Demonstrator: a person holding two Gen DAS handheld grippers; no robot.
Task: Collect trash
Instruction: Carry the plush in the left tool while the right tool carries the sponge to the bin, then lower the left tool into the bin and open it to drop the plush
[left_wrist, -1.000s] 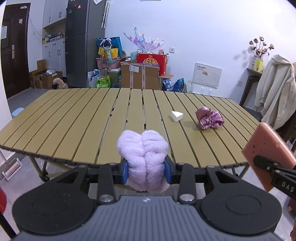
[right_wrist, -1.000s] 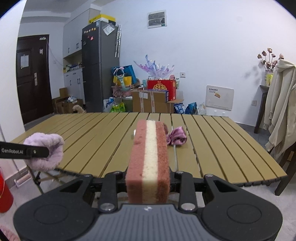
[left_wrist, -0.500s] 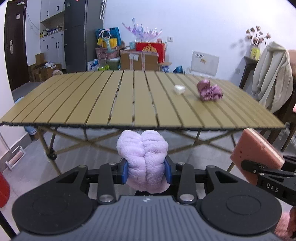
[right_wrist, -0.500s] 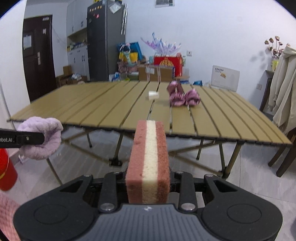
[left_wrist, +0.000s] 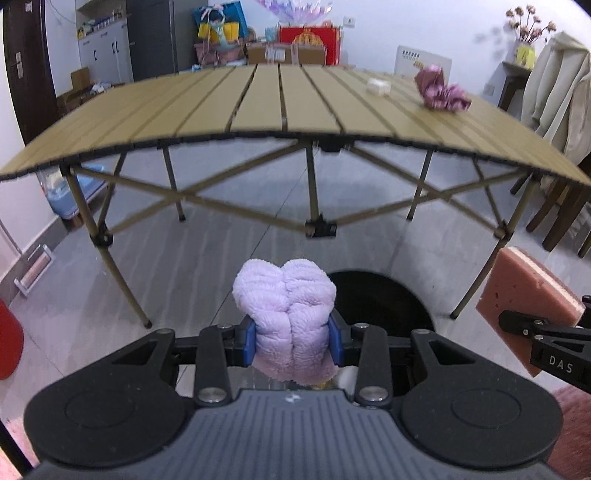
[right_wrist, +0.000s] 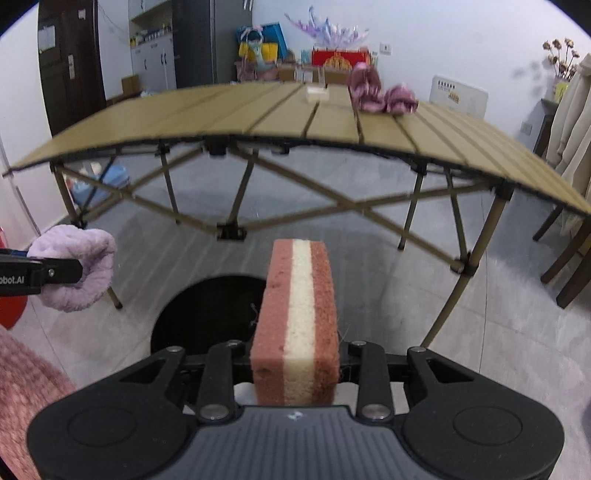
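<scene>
Left gripper (left_wrist: 291, 341) clamped on fluffy lilac cloth wad (left_wrist: 286, 325), right gripper (right_wrist: 295, 363) pinching pink-and-cream layered sponge block (right_wrist: 297, 321), both poised above round black bin mouth (right_wrist: 207, 314) on grey floor, probably for dropping; crumpled purple wrapper (left_wrist: 441, 92) waiting on slatted tan table (left_wrist: 258, 107).

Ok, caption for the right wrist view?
Right gripper holds a pink-and-cream sponge above a dark bin opening.
</scene>
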